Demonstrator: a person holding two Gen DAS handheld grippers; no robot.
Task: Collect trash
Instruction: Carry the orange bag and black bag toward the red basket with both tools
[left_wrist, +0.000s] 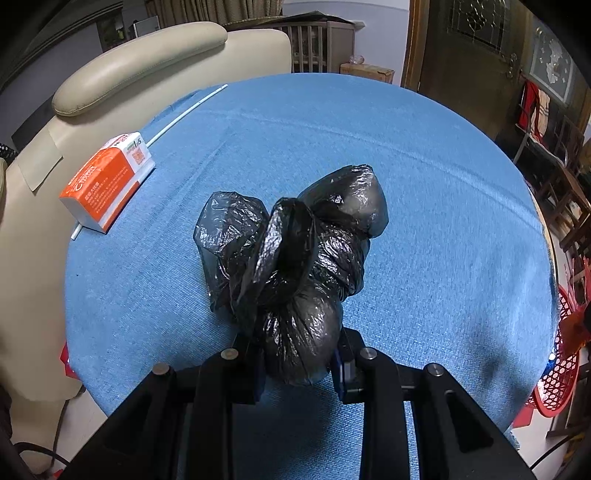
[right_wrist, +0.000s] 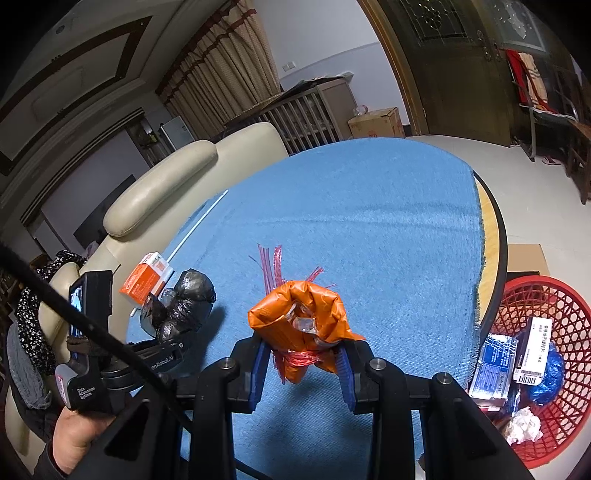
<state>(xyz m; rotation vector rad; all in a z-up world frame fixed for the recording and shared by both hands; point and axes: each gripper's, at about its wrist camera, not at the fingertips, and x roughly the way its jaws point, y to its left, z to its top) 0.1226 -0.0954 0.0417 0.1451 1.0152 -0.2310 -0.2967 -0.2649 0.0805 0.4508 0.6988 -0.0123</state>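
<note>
Right gripper (right_wrist: 303, 363) clamped on orange bag (right_wrist: 301, 321), over blue tablecloth (right_wrist: 369, 229), red basket (right_wrist: 569, 317) beside table

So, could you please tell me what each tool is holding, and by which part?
The left tool grips the black plastic bag by its near end; the right tool grips the orange bag near its tied bottom.

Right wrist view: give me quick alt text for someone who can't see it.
The right gripper is shut on a crumpled orange bag above a blue tablecloth. To the left, the left gripper holds a black plastic bag near an orange box. A red basket of trash sits on the floor at right.
</note>
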